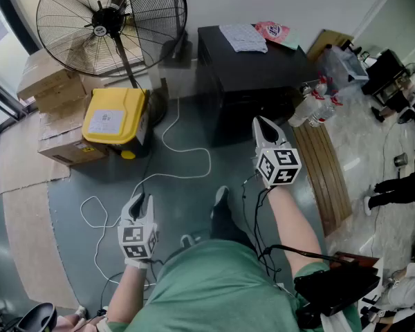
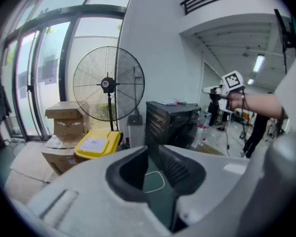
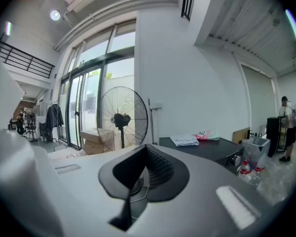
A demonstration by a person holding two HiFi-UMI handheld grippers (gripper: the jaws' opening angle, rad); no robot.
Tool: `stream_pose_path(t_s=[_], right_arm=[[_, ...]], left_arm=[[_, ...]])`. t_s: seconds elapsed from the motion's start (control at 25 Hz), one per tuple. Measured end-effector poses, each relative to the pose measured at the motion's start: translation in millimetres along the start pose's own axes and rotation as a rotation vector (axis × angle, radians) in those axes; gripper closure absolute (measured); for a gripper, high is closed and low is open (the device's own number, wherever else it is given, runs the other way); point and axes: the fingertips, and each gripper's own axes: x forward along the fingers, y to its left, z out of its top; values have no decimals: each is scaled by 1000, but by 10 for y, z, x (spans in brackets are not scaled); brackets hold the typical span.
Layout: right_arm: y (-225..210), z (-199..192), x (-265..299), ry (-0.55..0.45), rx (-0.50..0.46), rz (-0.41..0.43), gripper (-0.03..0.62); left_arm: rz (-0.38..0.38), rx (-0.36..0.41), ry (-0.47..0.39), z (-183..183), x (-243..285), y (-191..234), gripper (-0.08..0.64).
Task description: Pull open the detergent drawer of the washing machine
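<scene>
The washing machine (image 1: 249,81) is a black box against the far wall, with a folded cloth (image 1: 243,37) and a pink packet (image 1: 272,30) on its top. Its detergent drawer cannot be made out in any view. My right gripper (image 1: 263,124) is shut and empty, held in the air just short of the machine's front right part. Lower and further back over the grey floor, my left gripper (image 1: 140,200) is also shut with nothing in it. The left gripper view shows the machine (image 2: 170,120) ahead. In the right gripper view it (image 3: 212,149) stands to the right, beyond the closed jaws.
A large pedestal fan (image 1: 111,23) stands at the back left, with a yellow bin (image 1: 115,116) and cardboard boxes (image 1: 52,81) beside it. A white cable (image 1: 187,154) loops across the floor. Plastic bottles (image 1: 315,106) and a wooden pallet (image 1: 328,171) lie right of the machine.
</scene>
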Motion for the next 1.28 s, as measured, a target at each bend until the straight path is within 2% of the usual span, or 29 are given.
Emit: stream_pose_path(t_s=[0.2,0.4,0.64,0.72,0.76,0.88,1.0,1.28], right_arm=[[839,190,-1338,-47,-12,25,592],[1020,-49,-2245,-14,29,-19,591],[906,-381,-2689,-1,94,-53,588],[824,-411,-2775,-14,106,-37,581],[781,-421,-2815,-21,116,-26,558],[647,-440,-2913,-39,144,13,484],[483,-396,-2939,-65,150,57,455],[-4,-314,-3132,-100,180,103,454]], left_arm=[[-78,43,-102,221,-350,-128,494],[-141,45,-225,644,-574,-497,494],[-176,55,-284,629,-723,-900,492],[-176,81,-288,597,-729,-1059,475],[-177,87,-287,592,-731,-1140,461],[-199,72,-306,683,-773,-1403,438],[-223,65,-315,818,-754,-1664,400],[-186,118,-280,872,-765,-2295,379]])
